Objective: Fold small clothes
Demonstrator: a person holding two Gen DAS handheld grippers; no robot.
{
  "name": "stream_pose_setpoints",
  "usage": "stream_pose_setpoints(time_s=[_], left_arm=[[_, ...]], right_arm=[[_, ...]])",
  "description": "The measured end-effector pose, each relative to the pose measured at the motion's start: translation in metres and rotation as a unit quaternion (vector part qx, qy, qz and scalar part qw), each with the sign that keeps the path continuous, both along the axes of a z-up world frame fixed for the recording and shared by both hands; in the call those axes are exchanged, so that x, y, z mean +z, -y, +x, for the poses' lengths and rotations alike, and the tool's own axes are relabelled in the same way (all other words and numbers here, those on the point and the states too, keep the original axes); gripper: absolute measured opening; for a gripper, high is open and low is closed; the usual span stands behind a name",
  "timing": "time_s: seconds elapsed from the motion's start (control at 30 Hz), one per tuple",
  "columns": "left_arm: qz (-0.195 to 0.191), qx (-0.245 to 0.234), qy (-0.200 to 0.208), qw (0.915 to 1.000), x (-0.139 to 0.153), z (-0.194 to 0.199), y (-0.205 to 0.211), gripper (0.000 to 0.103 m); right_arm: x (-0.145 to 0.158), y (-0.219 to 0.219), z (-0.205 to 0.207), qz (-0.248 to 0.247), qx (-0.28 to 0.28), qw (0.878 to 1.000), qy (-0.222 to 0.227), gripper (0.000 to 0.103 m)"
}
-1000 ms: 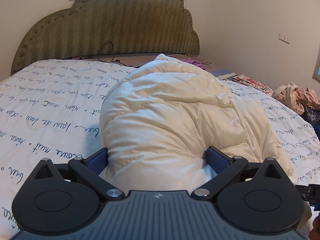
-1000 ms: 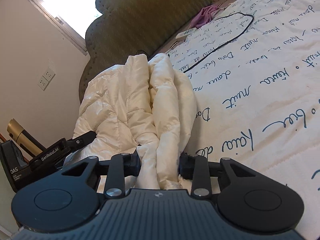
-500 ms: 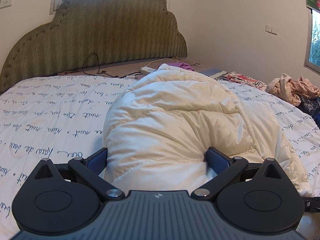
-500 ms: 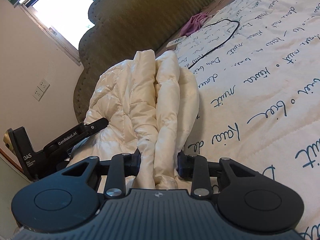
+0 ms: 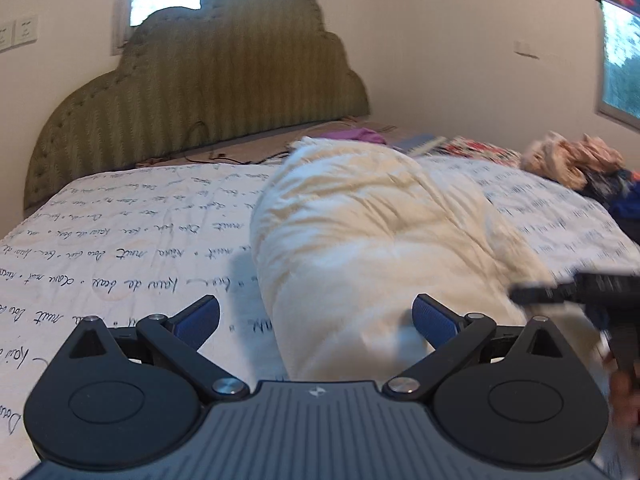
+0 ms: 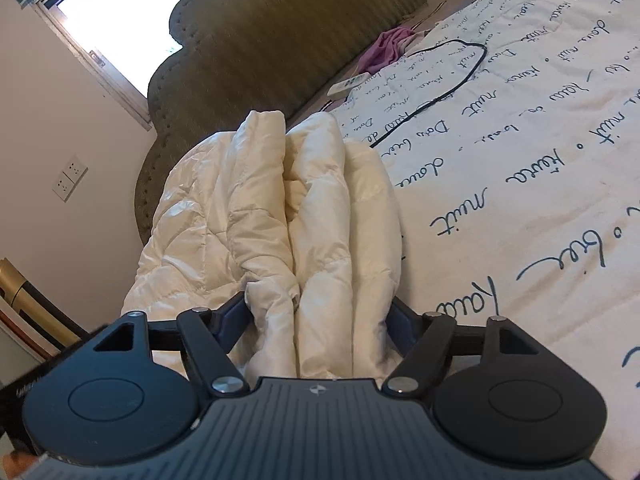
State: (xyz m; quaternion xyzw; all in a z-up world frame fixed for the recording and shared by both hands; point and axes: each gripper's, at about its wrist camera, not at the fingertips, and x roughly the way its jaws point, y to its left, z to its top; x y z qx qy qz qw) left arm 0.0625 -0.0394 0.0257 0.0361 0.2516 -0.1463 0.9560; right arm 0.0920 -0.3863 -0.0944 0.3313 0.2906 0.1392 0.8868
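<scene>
A cream quilted puffy jacket (image 5: 360,232) lies bunched on the bed's white script-printed sheet (image 5: 120,248). My left gripper (image 5: 316,320) is open wide; the jacket's near end lies between its blue pads (image 5: 434,320) against the right one, with sheet showing by the left pad. In the right wrist view the jacket (image 6: 312,216) is gathered in several folds. My right gripper (image 6: 320,316) has its fingers apart around the jacket's bunched edge, open wider than before. The right gripper also shows blurred in the left wrist view (image 5: 580,292).
A green padded headboard (image 5: 192,92) stands at the bed's far end. A black cable (image 6: 448,88), a white remote (image 6: 348,84) and a purple cloth (image 6: 390,46) lie near it. A heap of clothes (image 5: 576,160) sits at the bed's right side.
My right gripper has opened from a tight pinch on the jacket's folds. My left gripper has shifted left, so the jacket now lies off-centre between its fingers. Both views have tilted.
</scene>
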Motion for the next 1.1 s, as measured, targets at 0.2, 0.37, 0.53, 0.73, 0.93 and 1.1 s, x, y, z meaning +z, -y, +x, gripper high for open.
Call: stream_pose_setpoints(time_s=[0.2, 0.37, 0.53, 0.73, 0.93, 1.1], left_arm=[[0.035, -0.124, -0.014, 0.9916, -0.015, -0.047, -0.001, 0.103], [0.148, -0.157, 0.028, 0.976, -0.039, -0.072, 0.028, 0.103], [0.188, -0.074, 0.019, 0.9793, -0.056, -0.048, 0.036, 0.103], [0.123, -0.034, 0.004, 0.9919, -0.048, -0.021, 0.014, 0.103], [0.137, -0.004, -0.004, 0.9905, -0.045, 0.001, 0.014, 0.103], [0.156, -0.039, 0.046, 0.9859, -0.028, -0.034, 0.014, 0.103]], right_arm=[[-0.004, 0.009, -0.004, 0.027, 0.013, 0.999, -0.014, 0.095], [-0.007, 0.0, -0.01, 0.006, 0.033, 0.999, -0.025, 0.089], [-0.007, -0.005, -0.016, -0.008, 0.042, 0.999, -0.027, 0.07], [-0.005, -0.009, -0.007, 0.005, 0.03, 0.999, -0.013, 0.053], [0.0, -0.03, 0.015, -0.026, 0.02, 0.999, -0.006, 0.058], [0.018, -0.009, -0.018, -0.026, -0.054, 0.998, 0.03, 0.064]])
